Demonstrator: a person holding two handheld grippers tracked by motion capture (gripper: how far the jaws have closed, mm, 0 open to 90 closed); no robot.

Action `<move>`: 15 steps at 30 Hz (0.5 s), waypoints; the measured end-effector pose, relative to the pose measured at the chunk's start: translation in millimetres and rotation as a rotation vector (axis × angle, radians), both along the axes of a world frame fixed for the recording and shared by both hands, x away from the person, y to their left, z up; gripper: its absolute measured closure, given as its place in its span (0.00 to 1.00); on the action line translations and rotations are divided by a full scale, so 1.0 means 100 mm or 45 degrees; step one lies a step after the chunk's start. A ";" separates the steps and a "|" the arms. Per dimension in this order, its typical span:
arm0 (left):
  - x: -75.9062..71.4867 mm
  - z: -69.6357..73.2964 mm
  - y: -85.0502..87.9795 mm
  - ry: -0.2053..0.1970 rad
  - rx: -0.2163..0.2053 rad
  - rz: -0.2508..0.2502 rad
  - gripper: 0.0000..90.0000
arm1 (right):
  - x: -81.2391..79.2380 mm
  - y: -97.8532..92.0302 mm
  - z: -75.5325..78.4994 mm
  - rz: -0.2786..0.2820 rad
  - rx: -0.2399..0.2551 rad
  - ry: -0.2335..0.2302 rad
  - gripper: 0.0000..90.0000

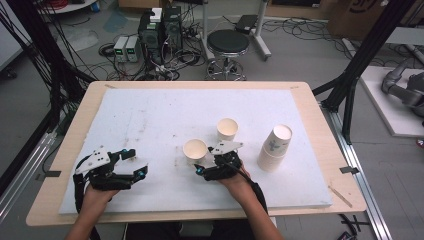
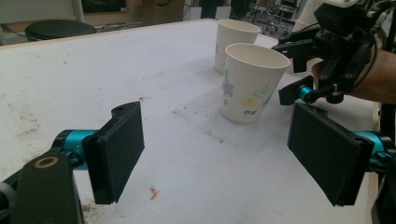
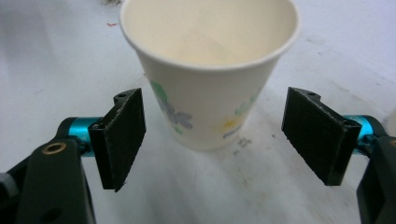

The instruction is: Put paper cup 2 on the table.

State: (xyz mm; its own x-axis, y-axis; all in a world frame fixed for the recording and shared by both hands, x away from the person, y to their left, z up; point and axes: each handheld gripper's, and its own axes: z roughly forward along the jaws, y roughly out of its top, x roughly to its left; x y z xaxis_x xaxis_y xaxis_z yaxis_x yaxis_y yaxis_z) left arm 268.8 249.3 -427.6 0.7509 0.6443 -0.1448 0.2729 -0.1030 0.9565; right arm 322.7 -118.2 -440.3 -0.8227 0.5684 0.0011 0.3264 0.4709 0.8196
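A flowered paper cup (image 1: 195, 150) stands upright on the white foam board (image 1: 150, 115), just ahead of my right gripper (image 1: 205, 160). In the right gripper view the cup (image 3: 210, 93) sits in front of the gap of the right gripper (image 3: 219, 135), whose jaws stand wide and whose pads are clear of its wall. A second cup (image 1: 227, 129) stands just behind it. My left gripper (image 1: 137, 163) rests open at the board's front left with nothing between its jaws. From the left gripper (image 2: 219, 154), both cups (image 2: 250, 84) (image 2: 233, 37) and the right gripper (image 2: 286, 72) are in view.
A stack of nested paper cups (image 1: 275, 147) stands to the right of my right hand. The foam board lies on a wooden table (image 1: 320, 130). A black stool (image 1: 227, 42) and electronics with cables (image 1: 160, 35) sit on the floor beyond the far edge.
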 end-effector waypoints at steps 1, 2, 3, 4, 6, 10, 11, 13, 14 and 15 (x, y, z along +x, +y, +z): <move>0.00 0.00 0.00 0.000 -0.002 0.001 0.20 | -0.03 -0.03 0.02 -0.006 0.005 0.000 0.25; 0.00 0.00 0.00 0.000 -0.007 0.001 0.20 | -0.06 -0.07 0.04 -0.006 0.011 -0.007 0.25; 0.00 0.00 -0.01 0.001 -0.015 0.002 0.20 | -0.09 -0.11 0.07 -0.008 0.014 -0.020 0.25; 0.00 0.00 -0.01 0.001 -0.019 0.003 0.20 | -0.12 -0.15 0.09 -0.013 0.022 -0.026 0.25; 0.00 0.01 -0.01 -0.003 -0.025 0.002 0.20 | -0.19 -0.23 0.16 -0.019 0.039 -0.047 0.25; 0.00 0.02 -0.01 -0.015 -0.036 0.009 0.20 | -0.33 -0.40 0.26 -0.041 0.069 -0.096 0.25; 0.00 0.02 -0.02 -0.017 -0.040 0.011 0.20 | -0.36 -0.45 0.29 -0.047 0.081 -0.100 0.25; 0.00 0.02 -0.02 -0.021 -0.041 0.012 0.20 | -0.42 -0.55 0.33 -0.056 0.108 -0.113 0.25; 0.00 0.02 -0.02 -0.024 -0.039 0.012 0.20 | -0.44 -0.59 0.34 -0.059 0.118 -0.127 0.25; 0.00 0.03 -0.02 -0.026 -0.044 0.013 0.20 | -0.47 -0.64 0.36 -0.066 0.126 -0.134 0.25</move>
State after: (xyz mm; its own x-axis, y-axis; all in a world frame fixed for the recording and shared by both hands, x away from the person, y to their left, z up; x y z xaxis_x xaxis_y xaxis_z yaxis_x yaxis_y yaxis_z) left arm 268.9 247.0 -425.0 0.7473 0.6470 -0.1518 0.2542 -0.0673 0.9648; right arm 275.7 -181.9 -404.5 -0.7909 0.6114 -0.0253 0.2580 0.3707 0.8922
